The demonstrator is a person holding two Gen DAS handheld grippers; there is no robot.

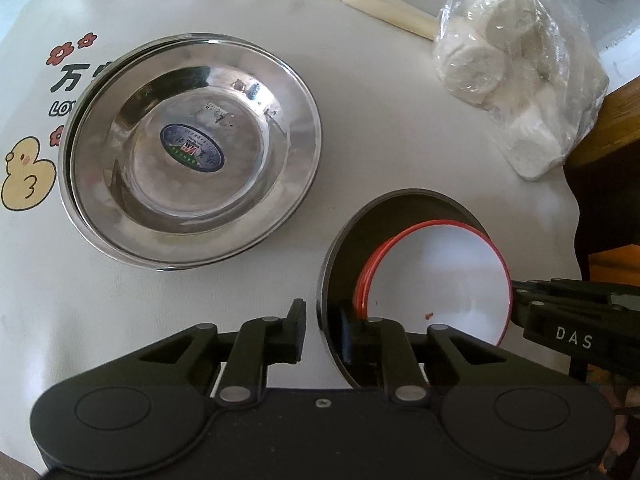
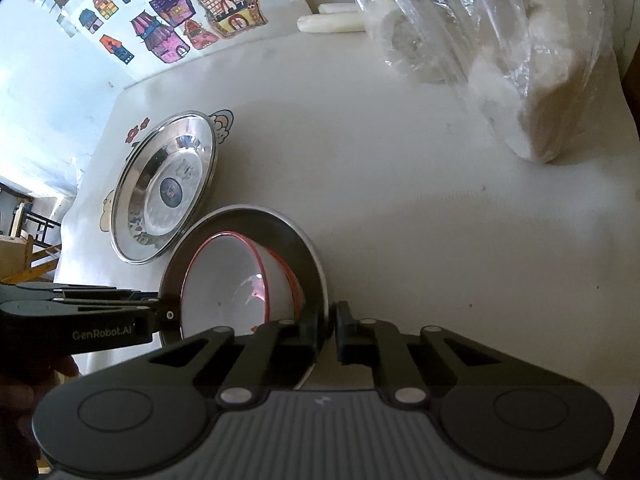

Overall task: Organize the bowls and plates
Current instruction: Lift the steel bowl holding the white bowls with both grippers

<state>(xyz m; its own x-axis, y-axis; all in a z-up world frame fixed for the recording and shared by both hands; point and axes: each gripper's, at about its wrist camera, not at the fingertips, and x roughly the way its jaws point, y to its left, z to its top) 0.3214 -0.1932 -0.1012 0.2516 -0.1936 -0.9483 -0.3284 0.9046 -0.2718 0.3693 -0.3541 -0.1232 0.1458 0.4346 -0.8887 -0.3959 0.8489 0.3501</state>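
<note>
A dark-walled steel bowl (image 1: 416,208) (image 2: 280,232) stands on the white table cover and holds nested white bowls with red rims (image 1: 440,272) (image 2: 224,276), which lean inside it. My left gripper (image 1: 322,326) straddles the steel bowl's near-left rim, one finger outside and one inside. A thin strip of table shows between the outer finger and the rim. My right gripper (image 2: 333,328) is shut on the opposite rim. Each gripper shows in the other's view, the right one (image 1: 516,300) and the left one (image 2: 162,310). Stacked steel plates (image 1: 192,152) (image 2: 164,188) lie to the left.
A clear plastic bag of white rolls (image 1: 516,80) (image 2: 520,60) sits at the back right. Two white sticks (image 1: 388,8) (image 2: 332,22) lie behind it. The table's edge (image 1: 572,200) drops off just right of the steel bowl. Cartoon prints mark the cover's left side.
</note>
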